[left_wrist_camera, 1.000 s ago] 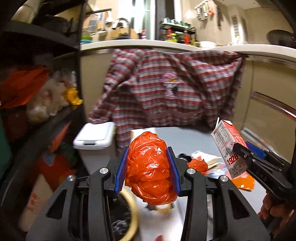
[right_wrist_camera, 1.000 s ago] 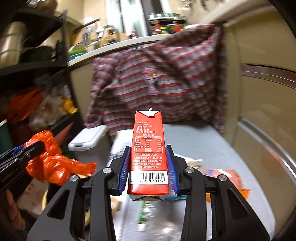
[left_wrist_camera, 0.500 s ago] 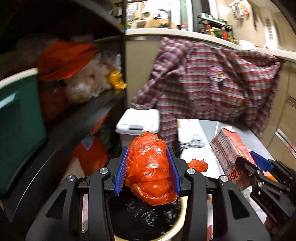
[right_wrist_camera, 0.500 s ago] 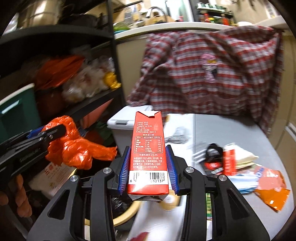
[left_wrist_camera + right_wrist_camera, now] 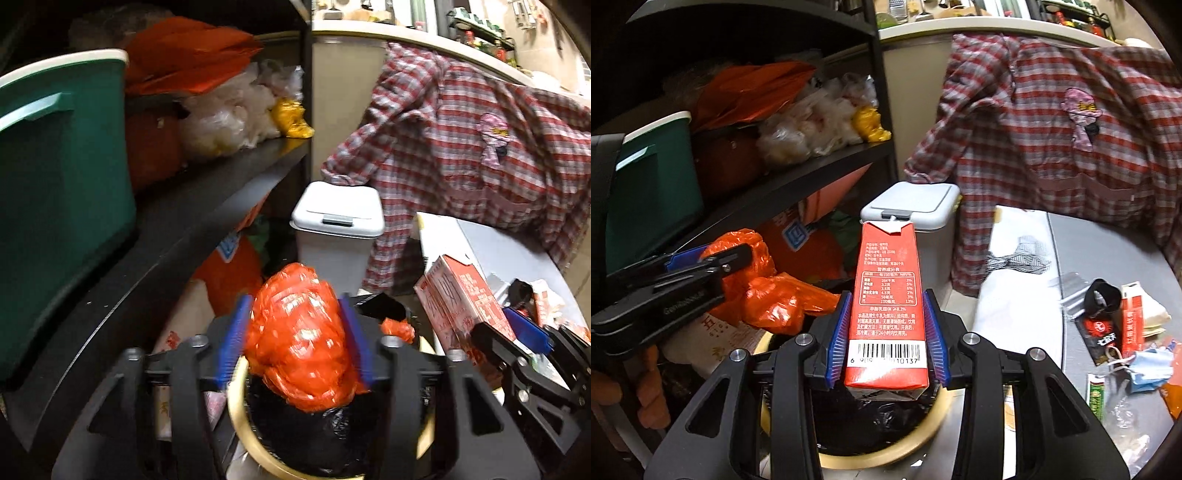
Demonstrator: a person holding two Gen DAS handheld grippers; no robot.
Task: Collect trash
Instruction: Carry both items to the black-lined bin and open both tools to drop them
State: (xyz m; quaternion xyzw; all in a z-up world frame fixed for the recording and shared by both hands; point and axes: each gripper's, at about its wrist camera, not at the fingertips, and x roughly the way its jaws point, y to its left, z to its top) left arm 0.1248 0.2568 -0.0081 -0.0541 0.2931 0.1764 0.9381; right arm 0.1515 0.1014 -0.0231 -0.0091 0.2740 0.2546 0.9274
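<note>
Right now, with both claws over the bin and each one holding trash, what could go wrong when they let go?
1. The left claw and right claw crowd one bin; they may collide.
2. The red carton is tall and sits near the bin rim, so it may tip out over the edge.
3. The orange plastic bag is light and crumpled; it may cling to a pad or drift toward the shelf side.

Both wrist views: close, looking down | shared: bin (image 5: pixel 240 413) (image 5: pixel 934 421)

Bin (image 5: pixel 938 410) interior mostly hidden behind carton (image 5: pixel 886 314); orange bag (image 5: pixel 301 339) motion-blurred.
</note>
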